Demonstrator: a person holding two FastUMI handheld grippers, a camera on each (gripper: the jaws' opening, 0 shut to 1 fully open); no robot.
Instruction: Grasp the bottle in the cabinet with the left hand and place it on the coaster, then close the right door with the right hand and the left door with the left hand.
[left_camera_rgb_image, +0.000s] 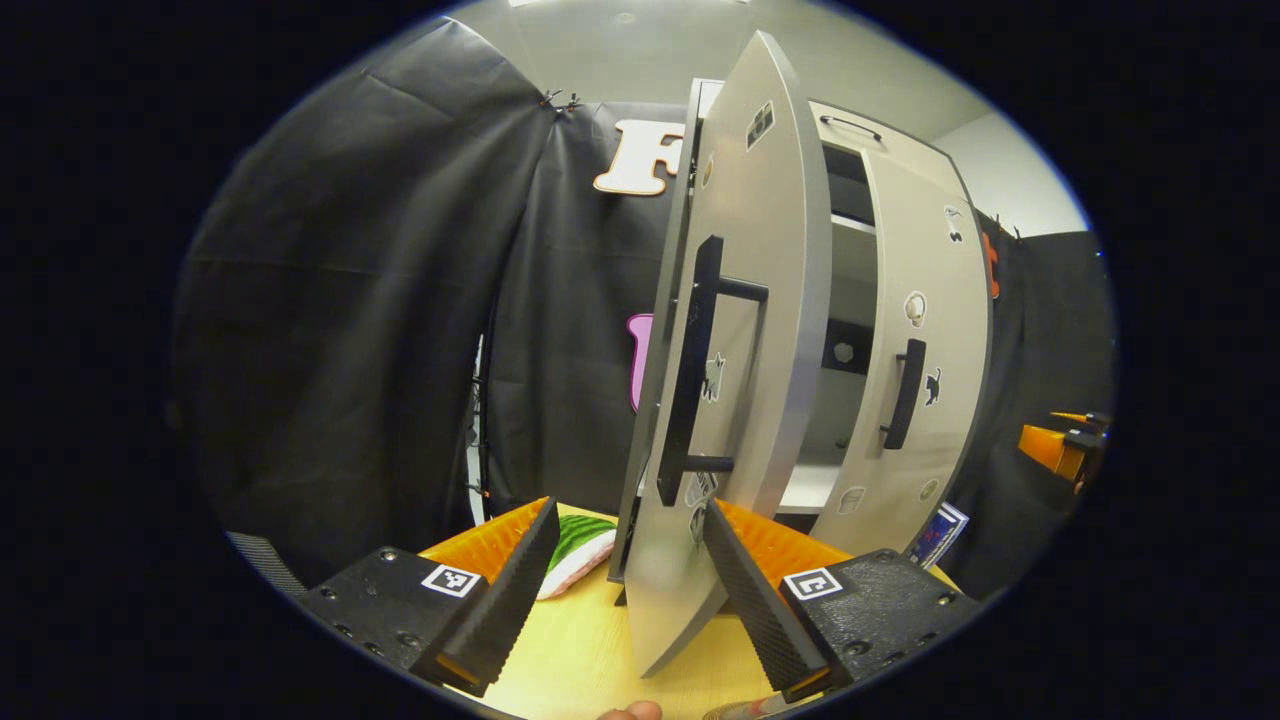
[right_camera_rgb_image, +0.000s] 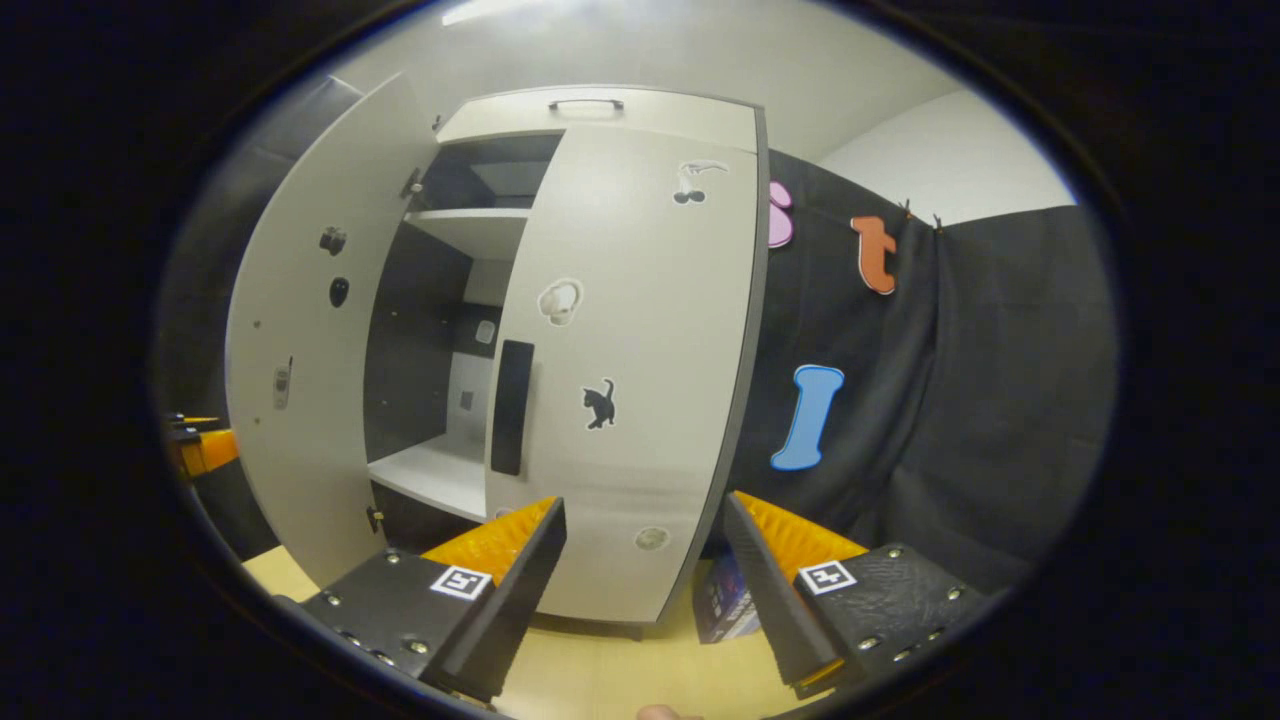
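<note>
In the left gripper view the cabinet's left door (left_camera_rgb_image: 760, 300) stands half open, seen almost edge-on, with its black bar handle (left_camera_rgb_image: 690, 370) facing me. My left gripper (left_camera_rgb_image: 630, 590) is open, and the door's lower edge sits between its fingers. The right finger (left_camera_rgb_image: 760, 600) is close to the door's face; contact cannot be told. The right door (right_camera_rgb_image: 630, 380) with its black handle (right_camera_rgb_image: 512, 405) is nearly closed. My right gripper (right_camera_rgb_image: 640, 590) hangs open in front of it, holding nothing. A watermelon-patterned coaster (left_camera_rgb_image: 580, 545) lies on the table left of the cabinet.
The cabinet stands on a pale wooden table (left_camera_rgb_image: 570, 660). Its white shelves (right_camera_rgb_image: 430, 470) show through the gap between the doors. A small dark box (right_camera_rgb_image: 722, 600) sits at the cabinet's right foot. Black cloth walls close in on both sides.
</note>
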